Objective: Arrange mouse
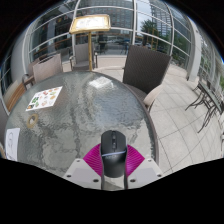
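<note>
The black oval computer mouse [113, 153] is seen clamped between the gripper [113, 166] pads, at the near edge of the round grey table [70, 125], its long axis pointing away along the fingers.

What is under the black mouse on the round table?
The mouse rests on the round glass table, between the jaws' pink pads. The glass directly beneath it is covered by the mouse itself, so nothing else can be seen there.

Gripper-mounted view looks forward, close above table [70, 120]; seemingly tilted downward.
</note>
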Demonstrator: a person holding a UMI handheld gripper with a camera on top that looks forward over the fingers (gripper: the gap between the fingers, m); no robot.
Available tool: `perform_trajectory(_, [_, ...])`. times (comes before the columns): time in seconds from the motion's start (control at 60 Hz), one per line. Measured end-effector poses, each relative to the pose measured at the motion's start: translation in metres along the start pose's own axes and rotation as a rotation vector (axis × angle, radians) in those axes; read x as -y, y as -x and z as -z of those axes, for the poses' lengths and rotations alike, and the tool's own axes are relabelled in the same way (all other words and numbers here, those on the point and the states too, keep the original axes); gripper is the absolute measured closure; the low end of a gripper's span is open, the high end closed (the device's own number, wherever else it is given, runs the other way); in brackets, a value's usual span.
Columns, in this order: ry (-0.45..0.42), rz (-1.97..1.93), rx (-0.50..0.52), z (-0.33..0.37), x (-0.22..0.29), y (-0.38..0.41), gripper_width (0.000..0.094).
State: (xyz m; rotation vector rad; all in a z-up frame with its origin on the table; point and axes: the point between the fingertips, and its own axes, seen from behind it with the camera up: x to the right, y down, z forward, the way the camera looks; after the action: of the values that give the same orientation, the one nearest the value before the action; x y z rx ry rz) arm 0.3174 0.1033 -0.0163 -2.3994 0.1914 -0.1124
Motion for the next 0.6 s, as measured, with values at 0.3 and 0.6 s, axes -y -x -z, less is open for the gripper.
perform_trajectory(0.3, [-0.195,-0.005,-0.015,0.126,0.145,0.093,0.0678])
perform_trajectory(0.6, [-0.383,0.045,0.132,0.257,0.196,0.355,0.0679])
